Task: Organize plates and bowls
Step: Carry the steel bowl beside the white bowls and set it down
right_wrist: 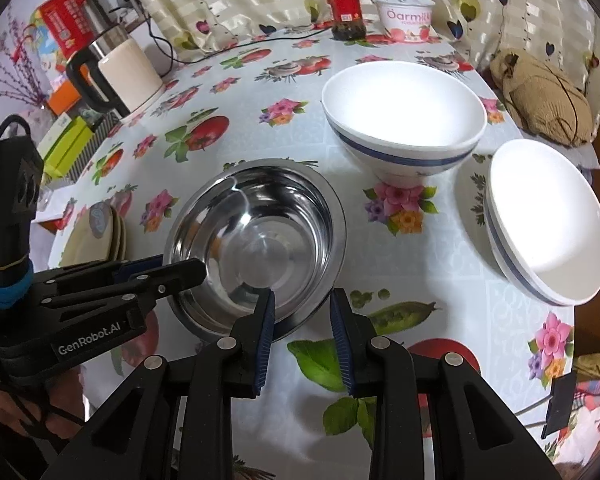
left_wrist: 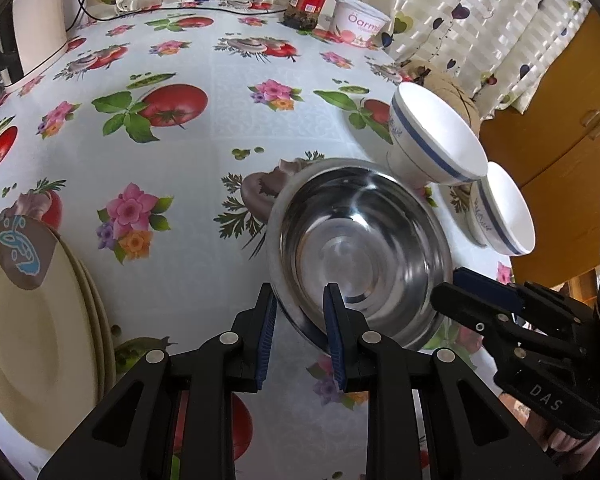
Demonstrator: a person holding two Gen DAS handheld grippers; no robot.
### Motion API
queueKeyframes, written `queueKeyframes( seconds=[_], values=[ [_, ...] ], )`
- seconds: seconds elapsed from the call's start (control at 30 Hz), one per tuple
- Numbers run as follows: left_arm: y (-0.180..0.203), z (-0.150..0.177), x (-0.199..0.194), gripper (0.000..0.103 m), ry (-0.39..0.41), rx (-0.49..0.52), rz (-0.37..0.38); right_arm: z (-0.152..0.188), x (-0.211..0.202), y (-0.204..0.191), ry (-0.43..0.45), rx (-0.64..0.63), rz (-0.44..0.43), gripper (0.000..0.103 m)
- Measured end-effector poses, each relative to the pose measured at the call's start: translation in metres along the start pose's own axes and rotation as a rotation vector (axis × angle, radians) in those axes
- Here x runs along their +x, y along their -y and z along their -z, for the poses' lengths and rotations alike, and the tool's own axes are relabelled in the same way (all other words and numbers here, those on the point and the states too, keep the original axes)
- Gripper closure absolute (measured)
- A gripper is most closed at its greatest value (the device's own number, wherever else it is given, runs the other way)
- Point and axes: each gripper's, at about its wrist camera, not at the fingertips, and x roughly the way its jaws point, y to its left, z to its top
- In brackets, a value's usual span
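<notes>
Steel bowl (left_wrist: 356, 256) sat between your 2 grippers. Your left gripper (left_wrist: 300, 304) straddled its rim, pads apart; your right gripper (right_wrist: 302, 312) likewise, though contact was unclear.

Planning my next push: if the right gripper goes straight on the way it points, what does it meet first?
Probably the near rim of the steel bowl; the right gripper already straddles it, though depth is unclear.

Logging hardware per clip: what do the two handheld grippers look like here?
Both are black plastic linkages with silver pivot pins and blue ribbed pads on the jaws. The left gripper carries white "GenRobot.AI" lettering, a blue band round its handle and a black cable. The right gripper shows "DAS" in pale letters.
</notes>
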Motion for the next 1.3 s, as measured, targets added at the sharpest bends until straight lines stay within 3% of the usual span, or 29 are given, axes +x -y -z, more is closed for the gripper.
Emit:
queueKeyframes(
  seconds=[0.57,1.3],
  values=[
    [-0.001,-0.019,-0.03,0.079,0.112,-0.015,-0.017,-0.012,-0.036,0.003,0.107,-0.027,0.044,0.074],
    [0.043,-0.054,-0.03,0.079,0.143,0.057,0.046,-0.033,-0.051,0.026,0.16,-0.016,0.082,0.074]
  ],
)
